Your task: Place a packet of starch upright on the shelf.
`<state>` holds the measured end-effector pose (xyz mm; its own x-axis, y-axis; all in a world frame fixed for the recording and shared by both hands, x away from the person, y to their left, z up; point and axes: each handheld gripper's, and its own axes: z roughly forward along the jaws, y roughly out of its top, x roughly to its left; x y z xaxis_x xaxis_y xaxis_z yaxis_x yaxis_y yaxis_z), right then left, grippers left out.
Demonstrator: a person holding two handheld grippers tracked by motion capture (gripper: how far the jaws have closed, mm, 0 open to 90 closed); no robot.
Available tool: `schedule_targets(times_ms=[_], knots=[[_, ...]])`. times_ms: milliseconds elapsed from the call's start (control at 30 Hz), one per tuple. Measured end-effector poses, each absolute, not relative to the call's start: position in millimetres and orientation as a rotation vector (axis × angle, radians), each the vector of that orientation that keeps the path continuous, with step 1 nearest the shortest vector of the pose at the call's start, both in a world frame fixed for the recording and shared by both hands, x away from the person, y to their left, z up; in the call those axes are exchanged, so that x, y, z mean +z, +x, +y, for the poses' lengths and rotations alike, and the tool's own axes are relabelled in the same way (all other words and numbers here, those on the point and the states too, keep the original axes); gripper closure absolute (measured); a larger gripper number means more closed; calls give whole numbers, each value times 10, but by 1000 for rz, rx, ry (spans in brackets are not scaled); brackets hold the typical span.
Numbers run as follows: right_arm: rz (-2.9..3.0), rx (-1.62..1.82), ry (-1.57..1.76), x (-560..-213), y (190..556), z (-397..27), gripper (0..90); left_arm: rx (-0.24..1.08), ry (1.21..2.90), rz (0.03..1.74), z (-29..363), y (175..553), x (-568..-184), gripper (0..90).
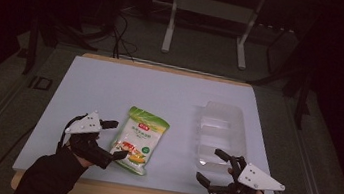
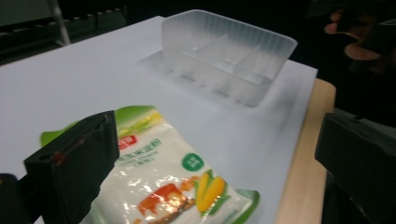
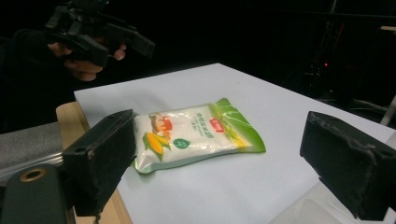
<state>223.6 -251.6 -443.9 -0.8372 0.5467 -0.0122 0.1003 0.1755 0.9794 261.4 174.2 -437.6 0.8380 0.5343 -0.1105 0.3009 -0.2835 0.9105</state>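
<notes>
Corn-print bag flat on surface, left of clear tray. Left gripper fingers spread, straddling bag's near-left edge, likely lining up pinch. Right gripper fingers spread, empty, waiting before tray.

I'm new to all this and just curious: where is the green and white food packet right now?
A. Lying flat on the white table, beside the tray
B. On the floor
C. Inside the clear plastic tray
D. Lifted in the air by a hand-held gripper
A: the food packet lies flat on the white table, apart from the clear tray.
</notes>
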Motion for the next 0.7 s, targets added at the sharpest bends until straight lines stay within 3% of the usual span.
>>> schedule_targets(times_ms=[700], knots=[[2087, 1689, 623, -4449, 2246, -2505, 106, 302, 1991, 732, 1578, 3099, -4337, 10]])
